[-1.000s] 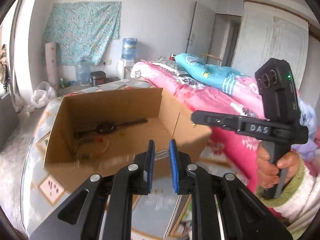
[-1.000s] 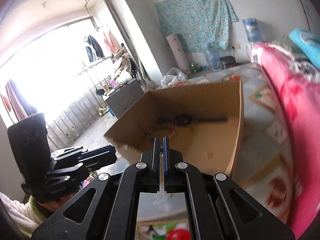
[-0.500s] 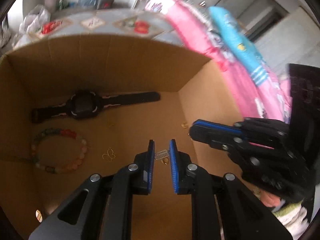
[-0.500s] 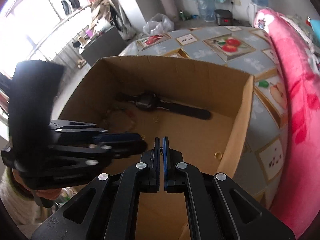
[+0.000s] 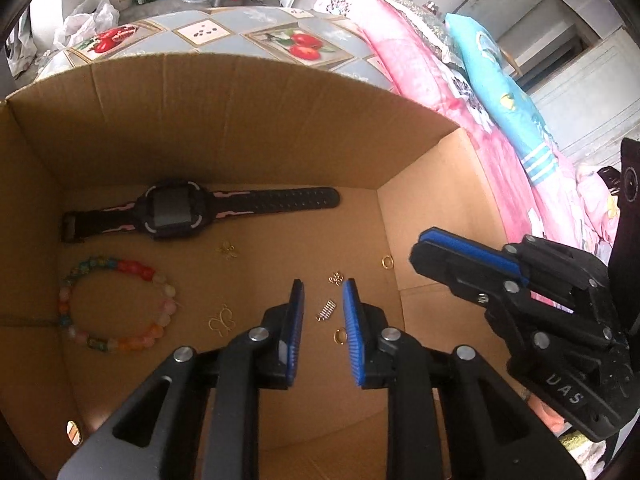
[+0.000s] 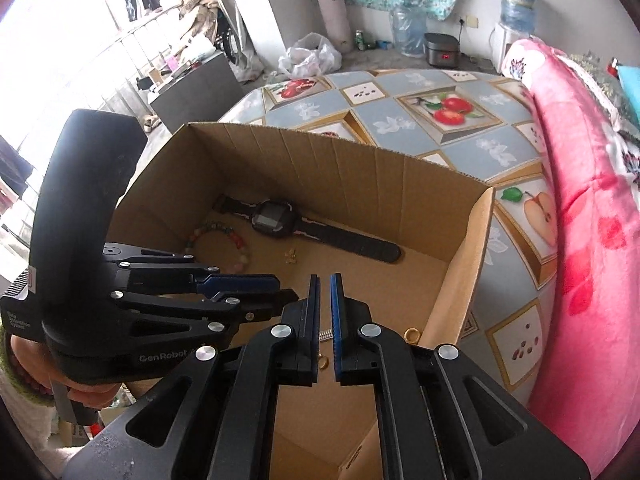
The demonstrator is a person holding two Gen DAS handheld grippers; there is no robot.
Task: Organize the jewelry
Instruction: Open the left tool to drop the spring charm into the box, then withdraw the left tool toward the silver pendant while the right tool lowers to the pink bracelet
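Note:
An open cardboard box (image 5: 240, 120) (image 6: 320, 168) holds a black watch (image 5: 172, 212) (image 6: 276, 220), a coloured bead bracelet (image 5: 136, 270) (image 6: 208, 226), gold charms (image 5: 222, 322) and gold rings (image 5: 387, 261) (image 6: 412, 335). My left gripper (image 5: 322, 284) (image 6: 280, 286) hangs over the box floor with its jaws opening. A small silver spring-like piece (image 5: 325, 311) (image 6: 325, 334) shows in their gap, touched by neither pad. Beside it, near the box's right wall, my right gripper (image 6: 325, 278) (image 5: 420, 242) is opening too. A narrow slit shows, with nothing pinched in it.
The box sits on a round table with a fruit-pattern cloth (image 6: 440, 120). A pink blanket (image 6: 592, 240) lies along the right. A hand in a knitted sleeve (image 6: 24, 384) holds the left gripper. Bags, bottles and a cooker stand on the floor behind.
Both grippers swung down from level to point into the box. The left jaws widened and the silver piece left their pads. The right jaws parted to a slit.

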